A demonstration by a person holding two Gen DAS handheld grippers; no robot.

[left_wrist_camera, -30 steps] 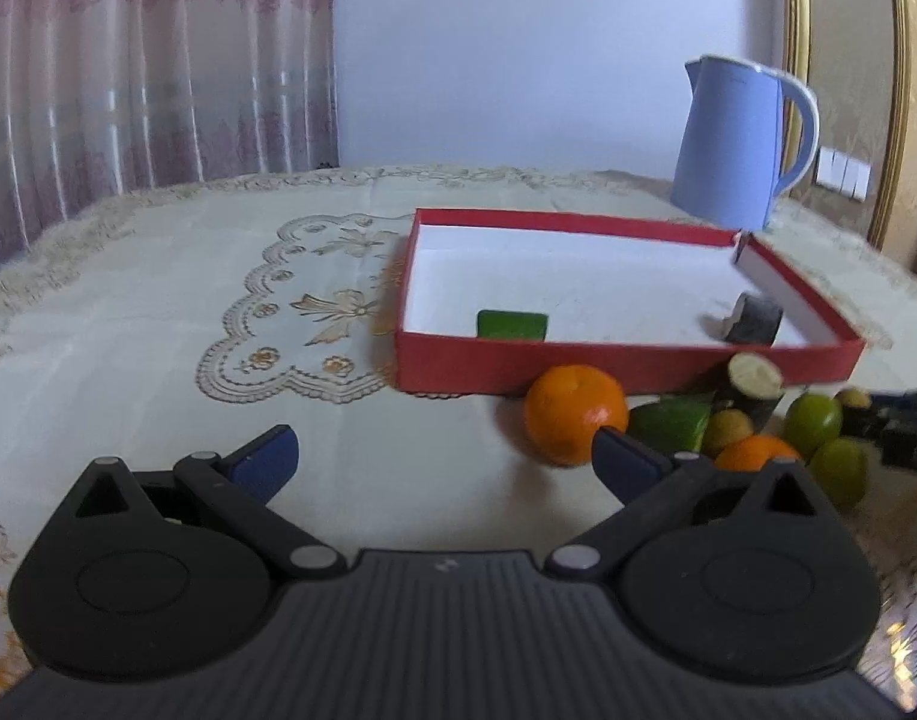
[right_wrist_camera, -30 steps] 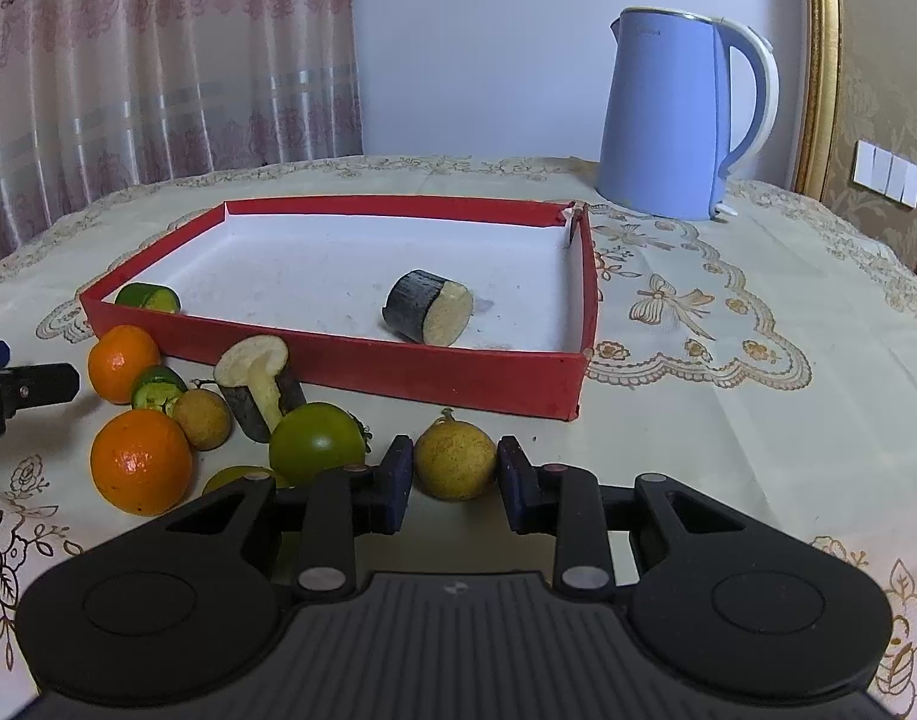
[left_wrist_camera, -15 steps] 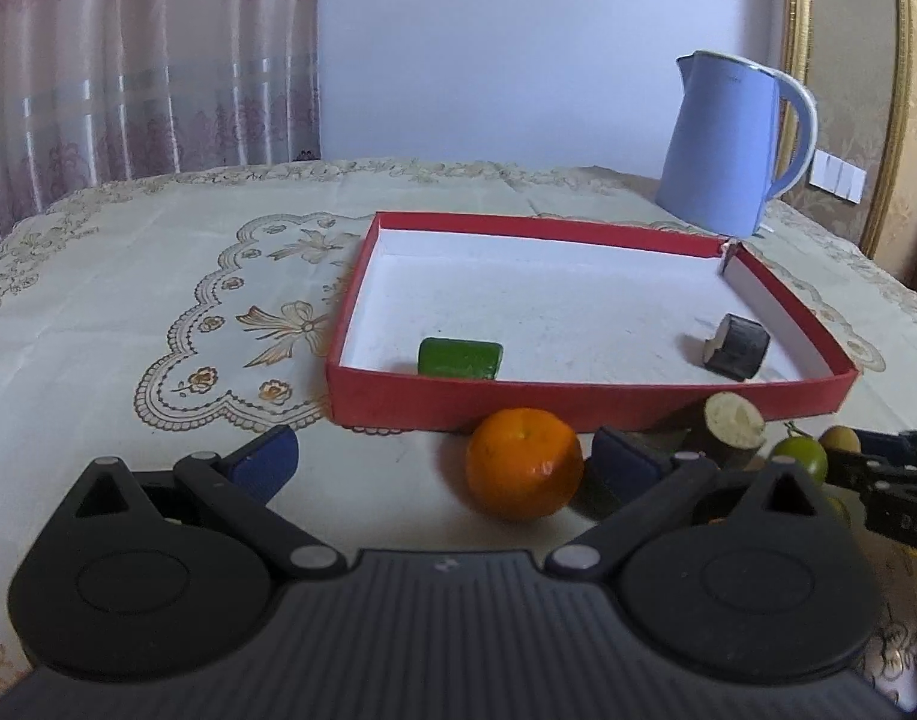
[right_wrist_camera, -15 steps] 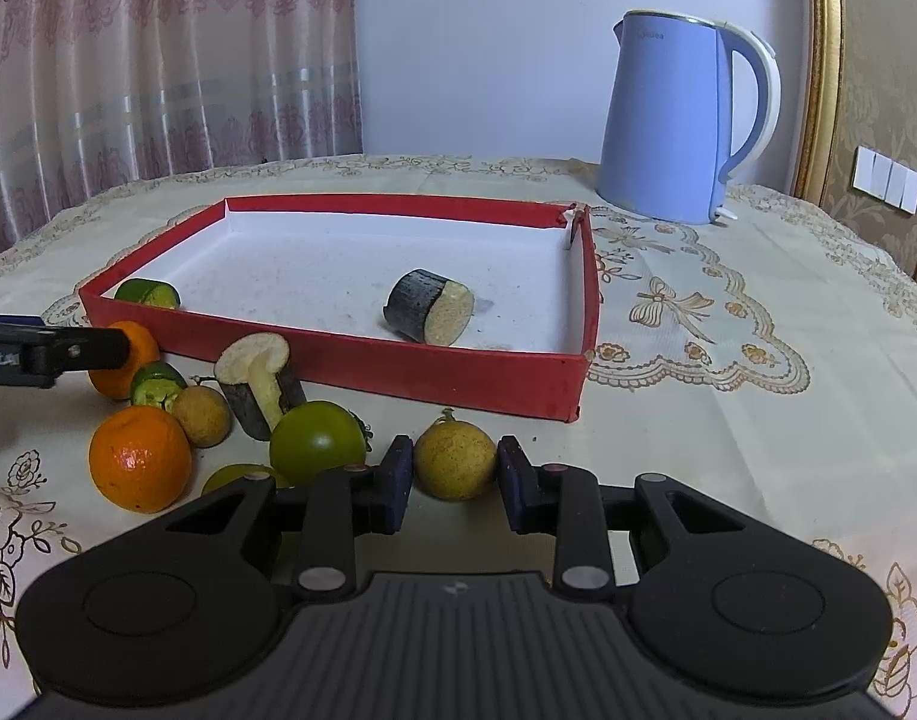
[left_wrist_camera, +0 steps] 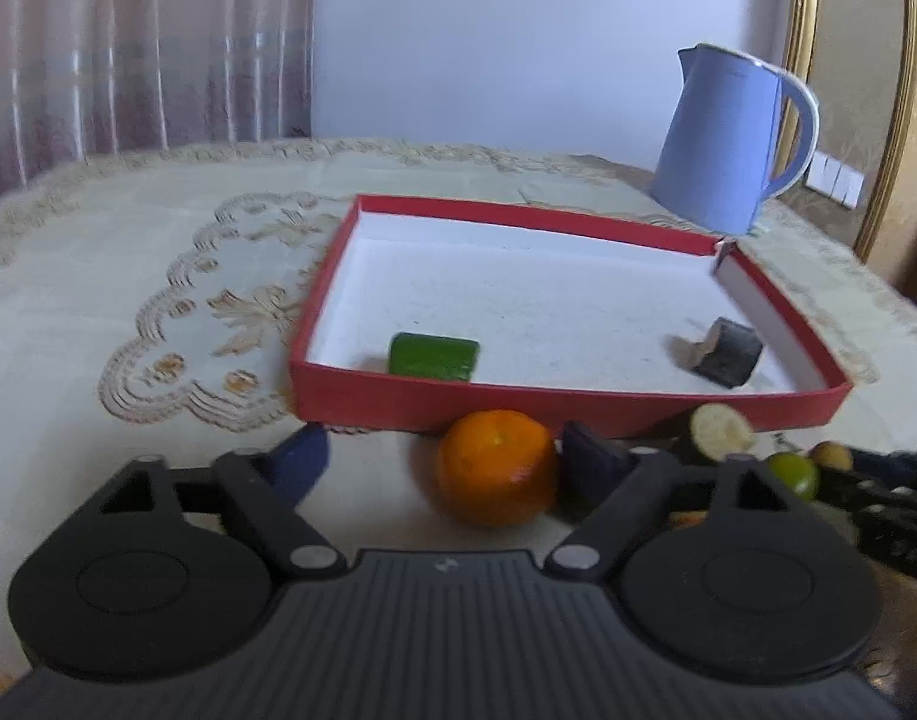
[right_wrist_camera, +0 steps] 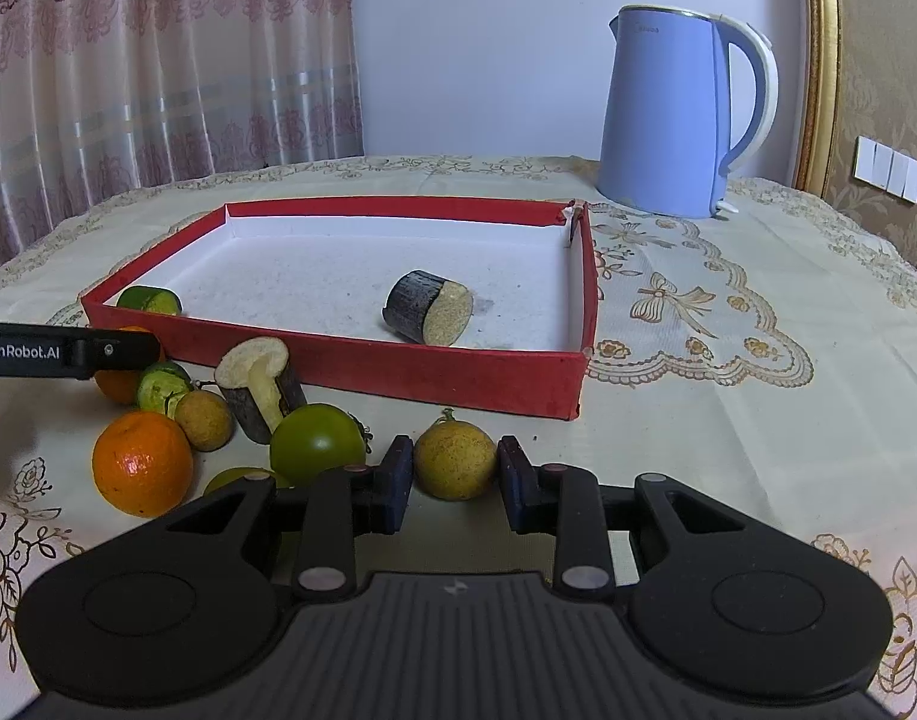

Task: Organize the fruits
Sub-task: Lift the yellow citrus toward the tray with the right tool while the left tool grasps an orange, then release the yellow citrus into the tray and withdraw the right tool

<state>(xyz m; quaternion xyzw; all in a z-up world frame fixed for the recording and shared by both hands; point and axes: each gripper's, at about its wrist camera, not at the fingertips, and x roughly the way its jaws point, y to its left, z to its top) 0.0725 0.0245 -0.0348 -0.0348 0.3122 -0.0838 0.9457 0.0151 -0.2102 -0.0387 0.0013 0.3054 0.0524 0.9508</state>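
We take the red tray (right_wrist_camera: 362,369) on the counter (right_wrist_camera: 728,420) as our landmark. Our left tongs (left_wrist_camera: 440,456) are closing just in front of its near wall, with an orange (left_wrist_camera: 496,467) between the pads; the right pad looks to be against it, the left pad is apart from it. Our right tongs (right_wrist_camera: 455,483) are pressed in as far as they go, flanking a yellowish round fruit (right_wrist_camera: 455,461) before the tray's near right corner; we cannot tell if the pads touch it. Inside the tray a cucumber piece (left_wrist_camera: 433,356) lies with its long axis along the near wall, and a dark eggplant piece (right_wrist_camera: 428,306) lies on its side, cut face toward the right tongs.
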